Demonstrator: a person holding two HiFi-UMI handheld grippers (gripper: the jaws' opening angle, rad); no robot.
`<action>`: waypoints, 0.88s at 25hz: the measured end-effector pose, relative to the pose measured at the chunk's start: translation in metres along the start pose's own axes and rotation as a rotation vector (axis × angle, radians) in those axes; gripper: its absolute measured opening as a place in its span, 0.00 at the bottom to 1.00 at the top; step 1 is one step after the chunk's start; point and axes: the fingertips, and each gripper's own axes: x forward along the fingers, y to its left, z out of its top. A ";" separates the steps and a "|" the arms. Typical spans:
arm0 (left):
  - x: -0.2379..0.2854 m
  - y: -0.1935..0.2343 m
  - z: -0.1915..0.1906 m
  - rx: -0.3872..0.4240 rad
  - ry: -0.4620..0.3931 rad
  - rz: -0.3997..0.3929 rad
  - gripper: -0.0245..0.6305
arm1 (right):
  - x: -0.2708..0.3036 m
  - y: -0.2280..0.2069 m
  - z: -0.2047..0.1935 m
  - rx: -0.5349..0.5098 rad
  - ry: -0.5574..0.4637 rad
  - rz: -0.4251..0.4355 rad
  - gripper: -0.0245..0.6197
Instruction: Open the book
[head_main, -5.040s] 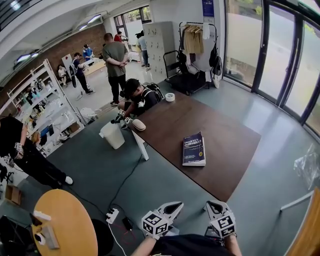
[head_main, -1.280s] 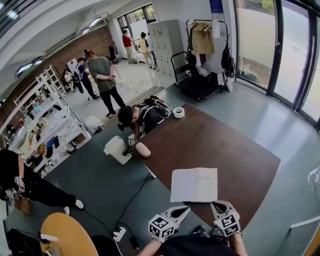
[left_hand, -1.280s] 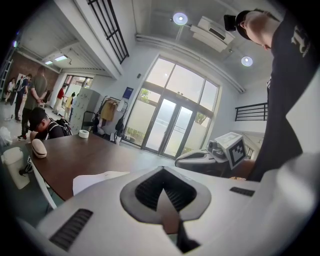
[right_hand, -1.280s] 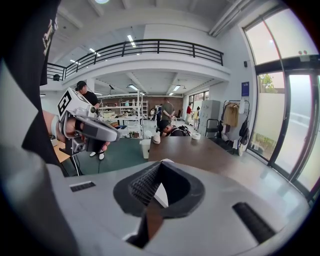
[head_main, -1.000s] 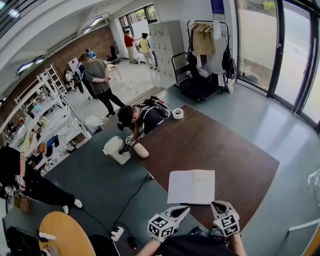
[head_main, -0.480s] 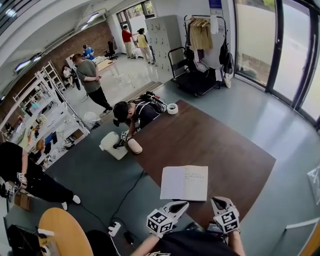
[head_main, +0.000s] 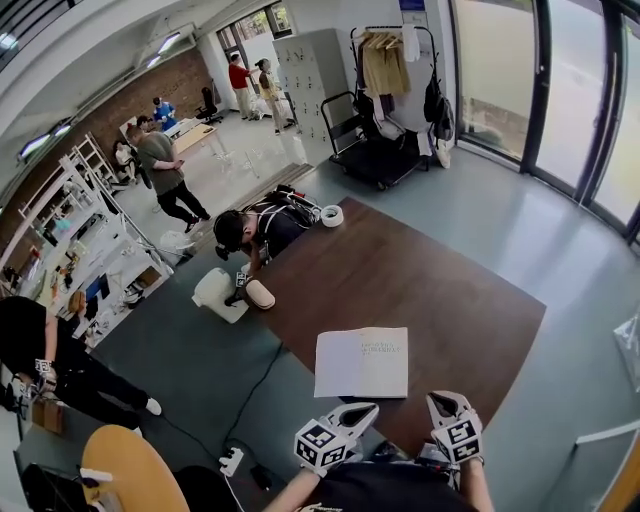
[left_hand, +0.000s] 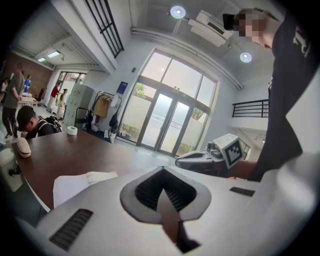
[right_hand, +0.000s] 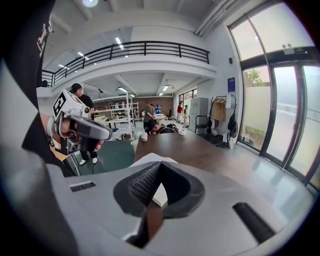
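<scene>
On the brown desk (head_main: 440, 280), near its front edge, the book (head_main: 362, 362) is lying open and flat, white pages facing up. The left tool (head_main: 362, 410) and right tool (head_main: 441, 400) are hovering just short of that edge, clear of the book, each with its jaws pressed together and nothing between them. At the far corner, what looks like a roll of tape (head_main: 331, 215) is sitting near a person (head_main: 262, 228) who is leaning over the desk.
</scene>
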 end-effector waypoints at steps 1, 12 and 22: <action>0.000 0.001 -0.002 -0.002 0.001 -0.002 0.05 | -0.001 0.001 -0.003 0.004 0.007 -0.002 0.02; 0.001 0.010 -0.001 -0.003 -0.004 -0.026 0.05 | 0.006 0.008 0.005 -0.012 0.013 -0.015 0.02; -0.015 0.029 -0.006 -0.034 -0.005 0.002 0.05 | 0.022 0.024 0.009 -0.017 0.047 0.002 0.02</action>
